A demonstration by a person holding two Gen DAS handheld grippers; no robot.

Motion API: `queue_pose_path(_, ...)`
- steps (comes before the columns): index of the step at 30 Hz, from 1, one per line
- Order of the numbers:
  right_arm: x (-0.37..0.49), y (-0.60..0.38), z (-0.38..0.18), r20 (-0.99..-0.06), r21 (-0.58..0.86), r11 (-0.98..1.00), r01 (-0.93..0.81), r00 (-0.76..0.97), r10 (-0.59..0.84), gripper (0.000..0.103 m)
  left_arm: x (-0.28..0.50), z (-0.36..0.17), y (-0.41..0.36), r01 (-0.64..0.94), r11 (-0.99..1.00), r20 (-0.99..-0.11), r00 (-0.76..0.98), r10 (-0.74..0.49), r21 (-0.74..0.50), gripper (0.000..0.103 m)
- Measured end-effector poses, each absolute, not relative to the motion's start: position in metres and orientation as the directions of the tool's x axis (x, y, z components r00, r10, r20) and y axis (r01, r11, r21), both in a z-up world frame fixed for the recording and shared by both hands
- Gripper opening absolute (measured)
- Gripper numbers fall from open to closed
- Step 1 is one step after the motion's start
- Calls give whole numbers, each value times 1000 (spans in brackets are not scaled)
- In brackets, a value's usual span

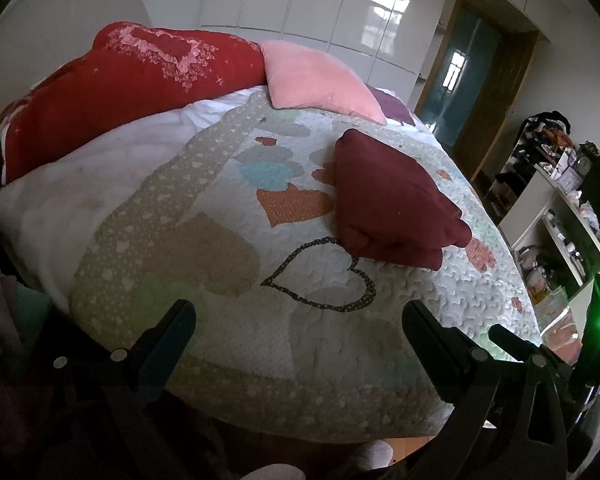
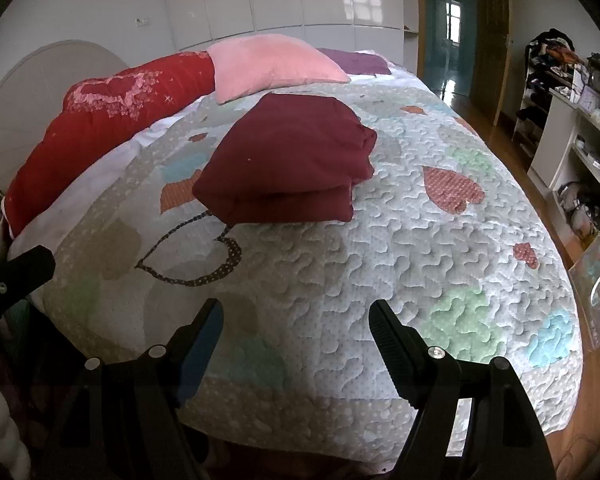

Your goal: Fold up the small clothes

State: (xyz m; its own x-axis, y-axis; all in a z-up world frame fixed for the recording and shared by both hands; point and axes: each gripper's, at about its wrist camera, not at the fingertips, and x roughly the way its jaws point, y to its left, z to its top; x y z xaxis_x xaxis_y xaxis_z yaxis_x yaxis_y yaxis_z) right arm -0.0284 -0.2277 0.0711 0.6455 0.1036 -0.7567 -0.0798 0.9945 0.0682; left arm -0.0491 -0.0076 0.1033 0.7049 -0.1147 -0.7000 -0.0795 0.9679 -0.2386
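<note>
A dark red garment lies folded into a thick square on the heart-patterned quilt. It also shows in the right wrist view, on the quilt. My left gripper is open and empty, held over the near edge of the bed, well short of the garment. My right gripper is open and empty too, also near the bed's front edge. A finger of the left gripper shows at the left edge of the right wrist view.
A red quilted pillow and a pink cushion lie at the head of the bed. White wardrobes line the far wall. Cluttered shelves stand to the right of the bed, with wooden floor between.
</note>
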Motion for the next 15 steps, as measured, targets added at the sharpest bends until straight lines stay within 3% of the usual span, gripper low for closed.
queue_pose_path(15,-28,-231,67,-760,74,995,-70,642,101,80,-48,99,-12,-67,969,-711,692,-127,-238,103)
